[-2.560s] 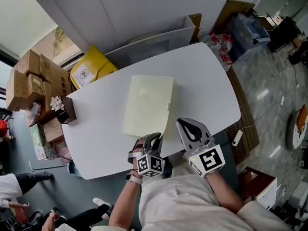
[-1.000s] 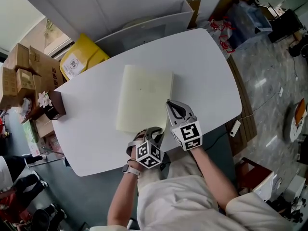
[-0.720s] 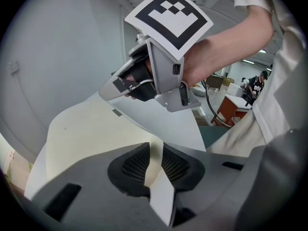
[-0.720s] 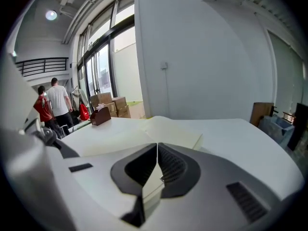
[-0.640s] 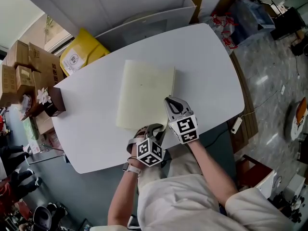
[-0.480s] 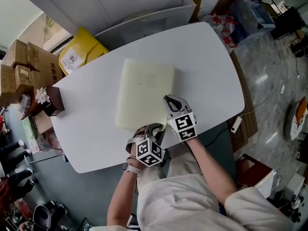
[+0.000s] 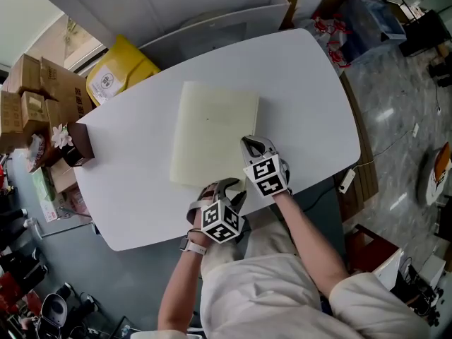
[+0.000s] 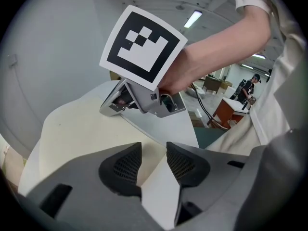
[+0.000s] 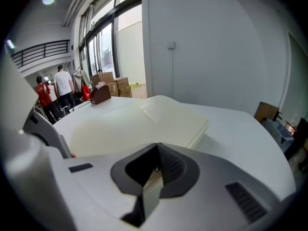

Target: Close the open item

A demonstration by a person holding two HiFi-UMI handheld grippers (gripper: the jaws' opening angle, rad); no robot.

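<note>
A large cream book (image 7: 212,129) lies flat on the white table (image 7: 304,97). My right gripper (image 7: 253,144) rests at the book's near right corner. In the right gripper view its jaws (image 9: 156,170) are shut on a thin cream sheet edge, with the book (image 9: 144,121) spread out beyond. My left gripper (image 7: 224,187) sits at the book's near edge. Its jaws (image 8: 154,160) have just been opening; a cream sheet corner stands in the gap and the pads (image 8: 126,165) do not press on it. The right gripper (image 8: 113,105) shows just above on the book (image 8: 82,134).
A brown box with a white flower (image 7: 74,141) stands at the table's left end. Cardboard boxes (image 7: 35,83) and a yellow bag (image 7: 116,76) lie on the floor beyond. A white panel (image 7: 219,30) leans at the far edge. People (image 9: 55,88) stand far off.
The right gripper has sunk lower onto the book's near right corner and sits closer to the left one. The left gripper stayed put and its jaws stand wider apart.
</note>
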